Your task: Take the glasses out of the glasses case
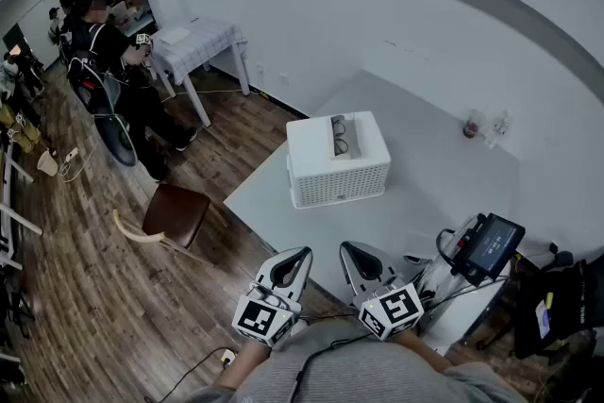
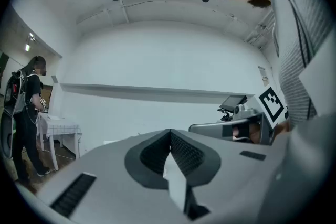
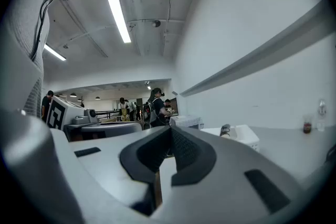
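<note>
A pair of dark-framed glasses [image 1: 339,136] lies on top of a white perforated box [image 1: 338,167] in the middle of the white table [image 1: 444,175]. I cannot make out a case around them. In the right gripper view the box [image 3: 244,137] shows far ahead with the dark glasses [image 3: 226,130] on it. My left gripper [image 1: 294,261] and right gripper [image 1: 357,258] hang side by side near the table's front edge, well short of the box. Both are shut with nothing in them, tips meeting in the left gripper view [image 2: 169,132] and the right gripper view [image 3: 170,128].
Two small bottles [image 1: 470,125] stand at the table's far side. A device with a screen [image 1: 491,245] sits at the right front. A brown chair [image 1: 175,214] stands left of the table. Farther left are a cloth-covered table [image 1: 198,42] and a person [image 1: 111,61].
</note>
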Motion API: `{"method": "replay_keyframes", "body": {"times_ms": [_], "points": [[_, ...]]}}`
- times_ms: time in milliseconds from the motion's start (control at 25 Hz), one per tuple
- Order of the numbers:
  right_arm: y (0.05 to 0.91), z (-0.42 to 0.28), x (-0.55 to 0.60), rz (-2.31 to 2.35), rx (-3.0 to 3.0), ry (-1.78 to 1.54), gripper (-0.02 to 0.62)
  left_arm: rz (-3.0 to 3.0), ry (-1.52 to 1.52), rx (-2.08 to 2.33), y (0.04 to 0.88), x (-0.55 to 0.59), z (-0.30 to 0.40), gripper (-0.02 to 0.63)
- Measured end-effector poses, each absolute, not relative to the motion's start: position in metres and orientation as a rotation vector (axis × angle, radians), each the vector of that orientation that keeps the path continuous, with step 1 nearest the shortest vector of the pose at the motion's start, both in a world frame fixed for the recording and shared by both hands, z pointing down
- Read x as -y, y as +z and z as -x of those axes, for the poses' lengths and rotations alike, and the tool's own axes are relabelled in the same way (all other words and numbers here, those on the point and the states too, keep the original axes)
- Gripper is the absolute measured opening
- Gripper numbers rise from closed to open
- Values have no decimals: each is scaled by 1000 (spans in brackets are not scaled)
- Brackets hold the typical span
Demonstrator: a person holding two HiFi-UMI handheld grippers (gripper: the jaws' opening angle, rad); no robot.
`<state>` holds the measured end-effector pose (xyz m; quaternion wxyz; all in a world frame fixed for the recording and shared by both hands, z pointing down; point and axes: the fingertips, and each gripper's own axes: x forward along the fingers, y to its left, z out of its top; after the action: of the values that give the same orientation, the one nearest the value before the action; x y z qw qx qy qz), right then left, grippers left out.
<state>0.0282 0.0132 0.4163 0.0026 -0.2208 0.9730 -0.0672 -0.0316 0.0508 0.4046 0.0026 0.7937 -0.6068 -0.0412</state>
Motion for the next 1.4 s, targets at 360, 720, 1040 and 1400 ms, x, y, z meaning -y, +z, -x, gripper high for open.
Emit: {"method": "replay_keyframes", "body": {"times_ms": [360, 720, 1040, 1400], "points": [[424, -29, -15, 688, -3048, -217, 14, -2482, -119, 1895, 419, -54, 30, 11], [426, -28, -16, 658, -3034, -248, 14, -2482, -147, 1904, 412, -56, 31, 11], [424, -26, -15, 688, -3039, -275, 15, -2477, -142, 1890, 416, -61, 33, 11], [426, -26, -8, 768, -3017, -282, 15, -2467, -129, 1865, 422, -67, 47, 11]]}}
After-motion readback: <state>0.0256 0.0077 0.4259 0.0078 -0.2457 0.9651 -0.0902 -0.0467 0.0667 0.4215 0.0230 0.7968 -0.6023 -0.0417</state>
